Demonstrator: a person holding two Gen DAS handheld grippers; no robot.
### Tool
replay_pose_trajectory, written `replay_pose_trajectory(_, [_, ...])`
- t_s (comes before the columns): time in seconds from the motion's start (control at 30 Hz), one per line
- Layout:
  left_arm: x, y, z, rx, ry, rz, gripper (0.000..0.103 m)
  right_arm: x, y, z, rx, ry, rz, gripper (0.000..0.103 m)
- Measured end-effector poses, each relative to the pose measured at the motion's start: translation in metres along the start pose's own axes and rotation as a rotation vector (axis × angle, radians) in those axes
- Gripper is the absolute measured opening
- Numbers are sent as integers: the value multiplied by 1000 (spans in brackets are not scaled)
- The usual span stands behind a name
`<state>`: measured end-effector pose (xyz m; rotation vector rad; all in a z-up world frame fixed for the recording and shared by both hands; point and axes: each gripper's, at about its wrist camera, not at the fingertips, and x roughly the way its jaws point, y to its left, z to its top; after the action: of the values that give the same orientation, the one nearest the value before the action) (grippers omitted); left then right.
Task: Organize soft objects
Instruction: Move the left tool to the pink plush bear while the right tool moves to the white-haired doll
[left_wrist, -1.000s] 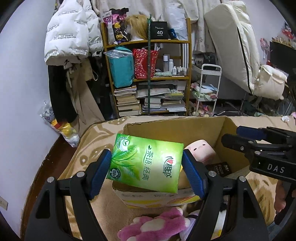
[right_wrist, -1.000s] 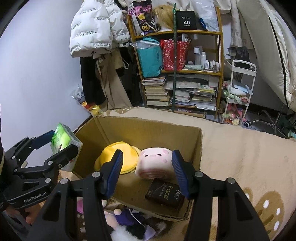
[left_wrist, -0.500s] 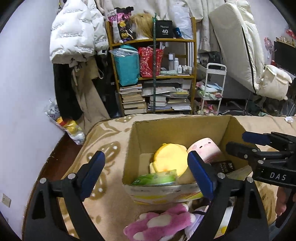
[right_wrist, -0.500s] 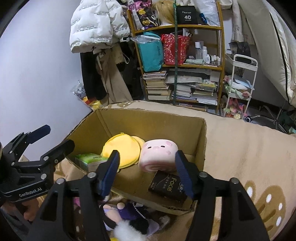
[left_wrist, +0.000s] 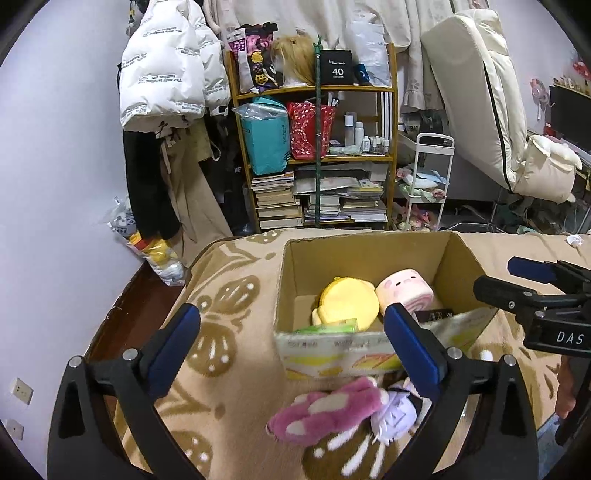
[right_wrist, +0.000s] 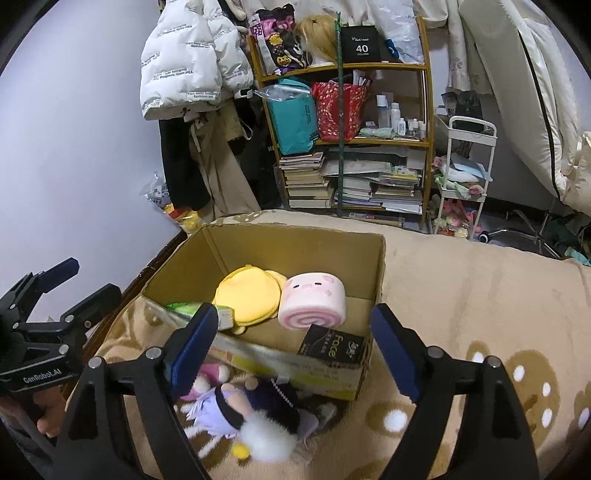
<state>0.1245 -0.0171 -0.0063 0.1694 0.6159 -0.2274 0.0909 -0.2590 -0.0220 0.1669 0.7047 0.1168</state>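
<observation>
Green tissue pack (left_wrist: 325, 326) is lying in the cardboard box's (left_wrist: 369, 254) near-left corner; left gripper (left_wrist: 291, 338) and right gripper (right_wrist: 291, 341) are gaping wide, holding nothing.

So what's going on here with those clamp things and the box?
A person holding two grippers is tidying soft things into a cardboard box on a bed. Both the left gripper and right gripper are open and empty. A green tissue pack, yellow plush and pink roll plush lie inside; a pink toy and doll wait outside.
</observation>
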Motion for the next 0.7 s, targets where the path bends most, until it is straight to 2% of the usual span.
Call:
replay_pose_trajectory(0.3, [-28, 8, -27, 30, 52, 50, 98, -30, 7, -5, -10, -29, -11, 90])
replay_pose_trajectory(0.7, [-44, 10, -37, 26, 61, 45, 98, -53, 8, -23, 0, -38, -27, 90])
